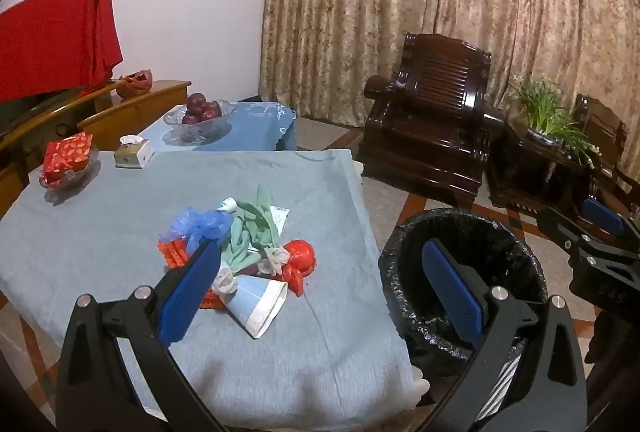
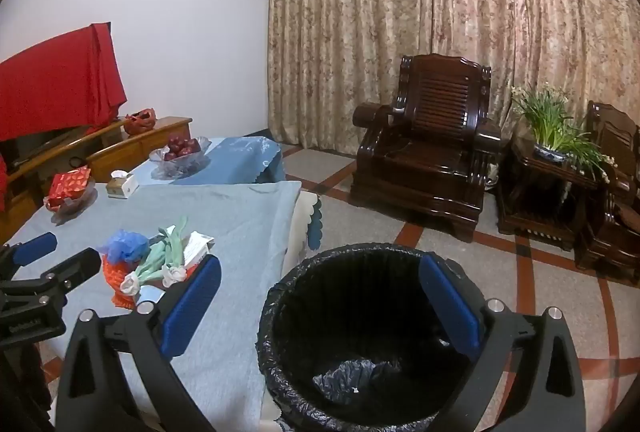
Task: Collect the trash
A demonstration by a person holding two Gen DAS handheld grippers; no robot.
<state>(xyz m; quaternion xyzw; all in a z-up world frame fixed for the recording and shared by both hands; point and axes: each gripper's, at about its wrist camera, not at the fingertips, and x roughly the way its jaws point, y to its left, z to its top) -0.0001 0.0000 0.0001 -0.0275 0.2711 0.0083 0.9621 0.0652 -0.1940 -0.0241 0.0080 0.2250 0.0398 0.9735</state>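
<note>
A pile of trash (image 1: 240, 248) lies on the grey-blue tablecloth (image 1: 120, 232): blue and red plastic bags, orange mesh, green foam netting, a flattened paper cup (image 1: 260, 306) and a paper slip. My left gripper (image 1: 324, 284) is open and empty, held above the table's near edge, just short of the pile. A black-lined trash bin (image 2: 360, 332) stands on the floor right of the table. My right gripper (image 2: 320, 312) is open and empty above the bin's mouth. The pile also shows in the right wrist view (image 2: 152, 268).
At the table's far left are a tissue box (image 1: 134, 151), a glass dish with a red packet (image 1: 68, 159) and a glass bowl of red fruit (image 1: 200, 115). Dark wooden armchairs (image 1: 432, 127) and a potted plant (image 1: 548, 111) stand before the curtains.
</note>
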